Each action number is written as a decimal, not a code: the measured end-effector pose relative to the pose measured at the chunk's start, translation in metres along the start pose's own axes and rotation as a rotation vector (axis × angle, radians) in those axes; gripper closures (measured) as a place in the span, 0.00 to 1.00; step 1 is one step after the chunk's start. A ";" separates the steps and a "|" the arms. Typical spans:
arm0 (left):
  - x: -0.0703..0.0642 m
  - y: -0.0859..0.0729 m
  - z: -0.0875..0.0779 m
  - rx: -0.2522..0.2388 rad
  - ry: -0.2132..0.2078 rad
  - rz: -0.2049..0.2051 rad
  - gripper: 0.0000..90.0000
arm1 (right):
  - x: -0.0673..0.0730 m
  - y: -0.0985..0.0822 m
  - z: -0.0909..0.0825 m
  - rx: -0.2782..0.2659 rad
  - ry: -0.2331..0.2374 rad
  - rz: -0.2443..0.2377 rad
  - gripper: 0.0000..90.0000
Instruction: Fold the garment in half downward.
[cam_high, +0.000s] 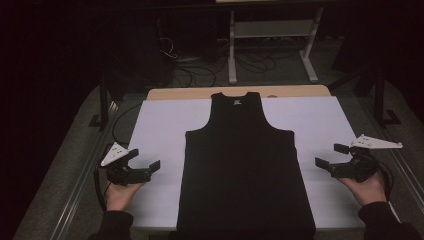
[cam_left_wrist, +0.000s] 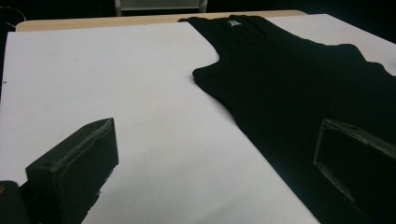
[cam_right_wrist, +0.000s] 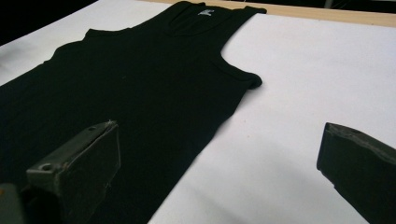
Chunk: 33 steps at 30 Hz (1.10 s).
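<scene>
A black tank top (cam_high: 245, 160) lies flat on a white sheet (cam_high: 160, 125) that covers the table, its neck at the far end and its hem at the near edge. My left gripper (cam_high: 145, 158) hovers open over the sheet just left of the top's side, held in a hand. In the left gripper view the gripper (cam_left_wrist: 215, 158) has wide jaws with nothing between them; the tank top (cam_left_wrist: 289, 84) lies under its right jaw. My right gripper (cam_high: 330, 155) is open to the right of the garment. In the right gripper view the gripper (cam_right_wrist: 219, 163) straddles the tank top's (cam_right_wrist: 140, 79) edge.
A strip of bare wooden tabletop (cam_high: 200, 93) shows past the sheet's far edge. Behind the table, a white metal stand (cam_high: 232, 55) and loose cables (cam_high: 200, 70) sit on the dark floor. Bare sheet (cam_right_wrist: 317, 70) lies on both sides of the garment.
</scene>
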<state>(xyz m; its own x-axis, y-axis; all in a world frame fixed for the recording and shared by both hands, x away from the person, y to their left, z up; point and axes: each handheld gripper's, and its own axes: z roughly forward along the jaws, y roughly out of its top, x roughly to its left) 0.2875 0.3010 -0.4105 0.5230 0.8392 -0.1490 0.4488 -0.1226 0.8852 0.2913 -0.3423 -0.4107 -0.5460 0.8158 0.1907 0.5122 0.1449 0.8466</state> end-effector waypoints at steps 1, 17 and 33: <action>0.000 0.000 0.000 -0.003 -0.001 -0.001 0.00 | 0.000 0.000 0.000 0.000 0.000 0.000 0.00; 0.000 0.001 -0.001 -0.002 -0.010 0.007 0.00 | 0.001 0.001 0.000 0.005 -0.003 -0.005 0.00; -0.001 0.009 0.005 0.015 0.000 0.065 0.00 | -0.001 0.011 0.000 -0.003 0.001 -0.027 0.00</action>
<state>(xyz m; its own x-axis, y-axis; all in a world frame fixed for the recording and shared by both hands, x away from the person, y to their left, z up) 0.2947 0.2962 -0.4044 0.5512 0.8294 -0.0913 0.4247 -0.1847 0.8863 0.2975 -0.3411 -0.4018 -0.5601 0.8112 0.1679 0.4951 0.1653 0.8529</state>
